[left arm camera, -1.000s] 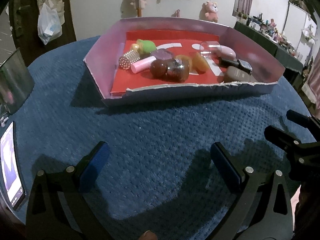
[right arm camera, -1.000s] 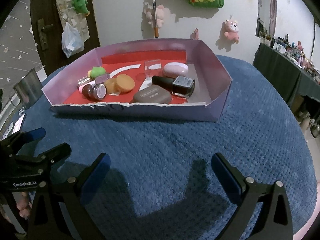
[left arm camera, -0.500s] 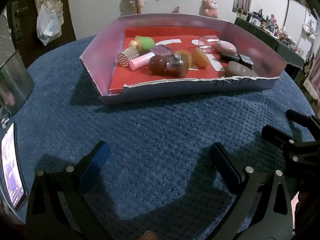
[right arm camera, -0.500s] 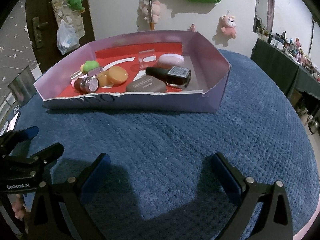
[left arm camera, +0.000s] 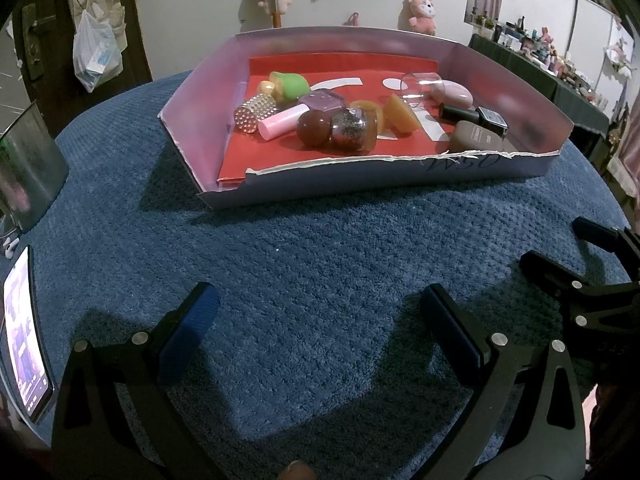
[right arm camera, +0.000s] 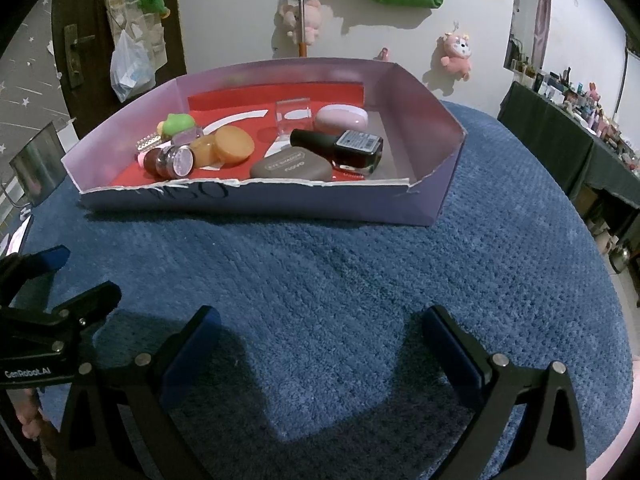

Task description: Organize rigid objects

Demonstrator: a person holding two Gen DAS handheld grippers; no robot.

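A purple cardboard tray (left arm camera: 400, 176) (right arm camera: 256, 200) with a red floor stands on the blue cloth. In it lie several small things: a green toy (left arm camera: 290, 85), a studded silver cylinder (left arm camera: 255, 113), a pink tube (left arm camera: 282, 121), a brown ball (left arm camera: 314, 128), a glitter jar (left arm camera: 354, 130) (right arm camera: 176, 160), an orange disc (left arm camera: 400, 114) (right arm camera: 234, 146), a black nail polish bottle (right arm camera: 340, 148), a brown eyeshadow case (right arm camera: 292, 168) and a pink case (right arm camera: 340, 118). My left gripper (left arm camera: 320, 332) and right gripper (right arm camera: 320, 344) are open and empty, low over the cloth in front of the tray.
A lit phone (left arm camera: 24, 336) lies at the table's left edge beside a dark upright screen (left arm camera: 28, 172). The right gripper shows at the right in the left wrist view (left arm camera: 580, 272). The left gripper shows at the left in the right wrist view (right arm camera: 48, 300). A wall with toys stands behind.
Both views have tilted down slightly and drawn back a little; the tray sits lower in view. Both grippers stay open. Nothing in the tray has moved.
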